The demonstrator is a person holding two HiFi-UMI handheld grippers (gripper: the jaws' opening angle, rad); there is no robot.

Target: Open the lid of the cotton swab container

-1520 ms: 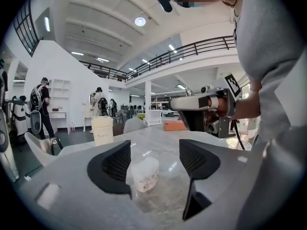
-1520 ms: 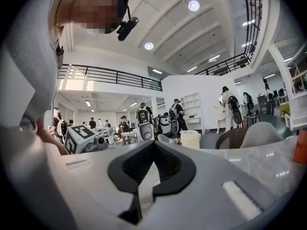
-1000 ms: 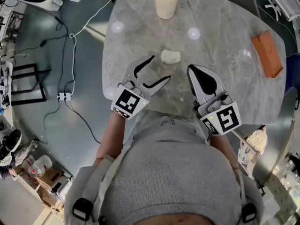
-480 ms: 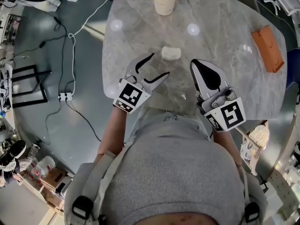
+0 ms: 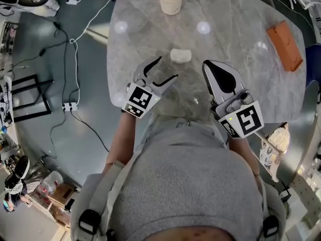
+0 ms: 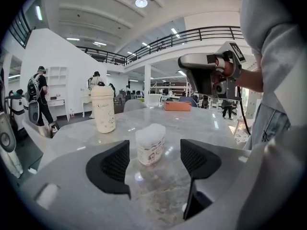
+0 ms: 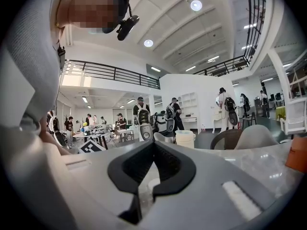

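Between the wide-spread, empty jaws of your left gripper (image 5: 168, 68), which has dipped slightly since a second ago, the cotton swab container (image 5: 180, 55) stands just beyond on the table (image 5: 241, 44), upright, lid up, long axis left-right, while your right gripper (image 5: 207, 66) stays pinched shut, empty.

Swab container (image 5: 180, 55) on table (image 5: 241, 79), before cup (image 5: 170, 0)
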